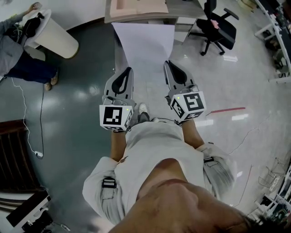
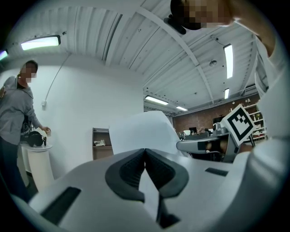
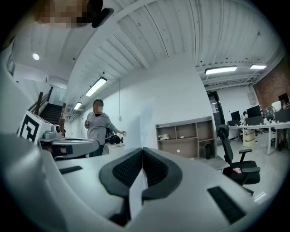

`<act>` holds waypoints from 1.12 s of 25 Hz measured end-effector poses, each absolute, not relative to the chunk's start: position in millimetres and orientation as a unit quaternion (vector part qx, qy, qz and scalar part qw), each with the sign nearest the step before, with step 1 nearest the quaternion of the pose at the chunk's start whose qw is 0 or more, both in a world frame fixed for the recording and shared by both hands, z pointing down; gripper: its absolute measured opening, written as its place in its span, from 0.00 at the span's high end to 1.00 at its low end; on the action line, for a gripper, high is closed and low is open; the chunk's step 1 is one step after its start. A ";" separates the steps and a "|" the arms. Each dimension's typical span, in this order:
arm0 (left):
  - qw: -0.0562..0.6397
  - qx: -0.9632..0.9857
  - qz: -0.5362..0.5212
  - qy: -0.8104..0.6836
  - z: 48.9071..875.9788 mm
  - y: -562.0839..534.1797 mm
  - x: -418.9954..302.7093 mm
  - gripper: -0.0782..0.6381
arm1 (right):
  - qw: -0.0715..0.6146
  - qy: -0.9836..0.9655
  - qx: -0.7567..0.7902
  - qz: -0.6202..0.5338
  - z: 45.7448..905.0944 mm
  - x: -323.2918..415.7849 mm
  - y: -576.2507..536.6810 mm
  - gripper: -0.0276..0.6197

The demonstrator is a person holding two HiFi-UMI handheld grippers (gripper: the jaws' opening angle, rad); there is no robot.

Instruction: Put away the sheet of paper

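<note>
Above the shiny grey floor point(image 1: 77, 104) and just short of a low wooden shelf unit point(image 1: 136, 9), the white sheet of paper point(image 1: 144, 50) is held out level in the air, its near edge clamped by the jaws of the left gripper point(image 1: 128, 71) and the right gripper point(image 1: 167, 64).

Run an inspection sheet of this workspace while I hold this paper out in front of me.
Surface: glossy floor; no table beneath the work.
Job's things: sheet of paper, white, held out in the air.
Clutter: nothing seen.
Grippers: left gripper and right gripper each shut on the sheet's near edge.
Cables: white cable trailing on the floor at left.
Surroundings: office chair, shelf unit, a bystander beside a white pedestal.
</note>
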State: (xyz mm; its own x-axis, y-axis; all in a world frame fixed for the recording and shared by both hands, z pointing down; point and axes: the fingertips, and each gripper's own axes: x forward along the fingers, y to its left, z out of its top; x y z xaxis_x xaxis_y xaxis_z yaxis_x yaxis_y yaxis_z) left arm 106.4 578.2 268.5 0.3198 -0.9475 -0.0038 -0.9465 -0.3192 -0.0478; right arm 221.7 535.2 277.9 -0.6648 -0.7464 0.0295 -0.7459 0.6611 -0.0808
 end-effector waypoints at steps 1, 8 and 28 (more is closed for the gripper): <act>0.019 -0.813 -0.012 0.582 269.0 572.5 101.6 0.86 | 0.001 0.911 -0.410 -0.043 278.3 217.1 529.9 0.93; 0.016 -0.821 -0.011 0.571 272.6 536.7 62.7 0.86 | -0.005 0.904 -0.426 -0.039 280.2 181.7 498.0 0.93; -0.001 -0.840 -0.020 0.542 285.4 465.3 19.4 0.86 | -0.022 0.891 -0.449 -0.053 291.1 135.4 432.8 0.93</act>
